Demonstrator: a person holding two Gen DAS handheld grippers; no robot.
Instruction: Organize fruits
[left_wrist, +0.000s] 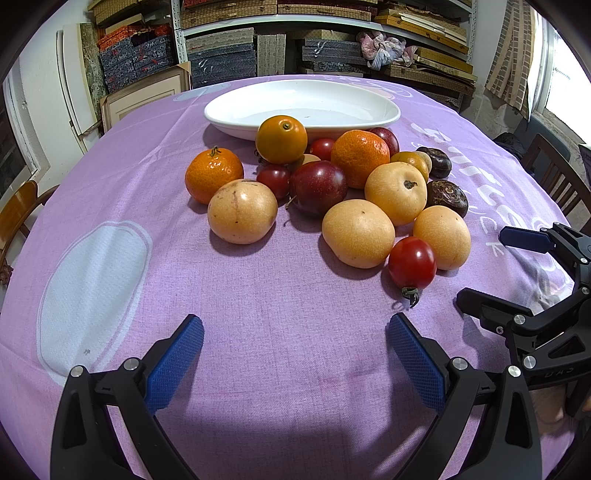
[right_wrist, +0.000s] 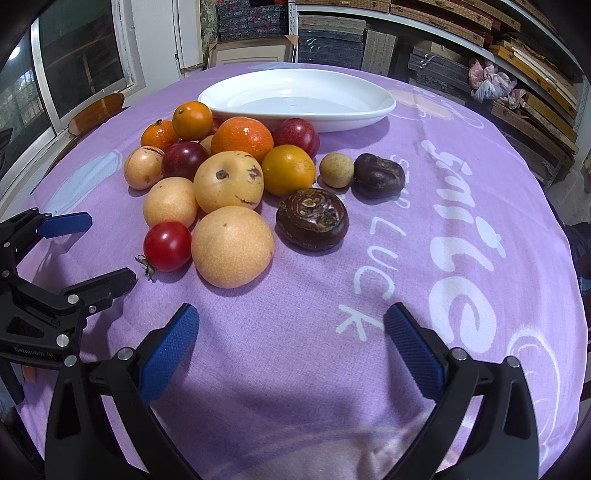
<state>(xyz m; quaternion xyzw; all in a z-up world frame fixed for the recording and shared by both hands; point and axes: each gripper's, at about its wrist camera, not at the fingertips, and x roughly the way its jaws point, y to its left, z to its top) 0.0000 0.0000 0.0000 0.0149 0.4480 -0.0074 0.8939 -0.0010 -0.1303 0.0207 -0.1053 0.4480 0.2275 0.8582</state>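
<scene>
Hovering with jaws wide apart, left gripper (left_wrist: 295, 354), right gripper (right_wrist: 291, 343), fruits (left_wrist: 328, 192) ahead, ungrasped

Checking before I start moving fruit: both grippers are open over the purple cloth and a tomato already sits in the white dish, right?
Not quite: the white dish is empty in the right wrist view. The nearest tomato lies on the purple cloth with the other fruit. The left gripper and the right gripper are indeed open.
</scene>
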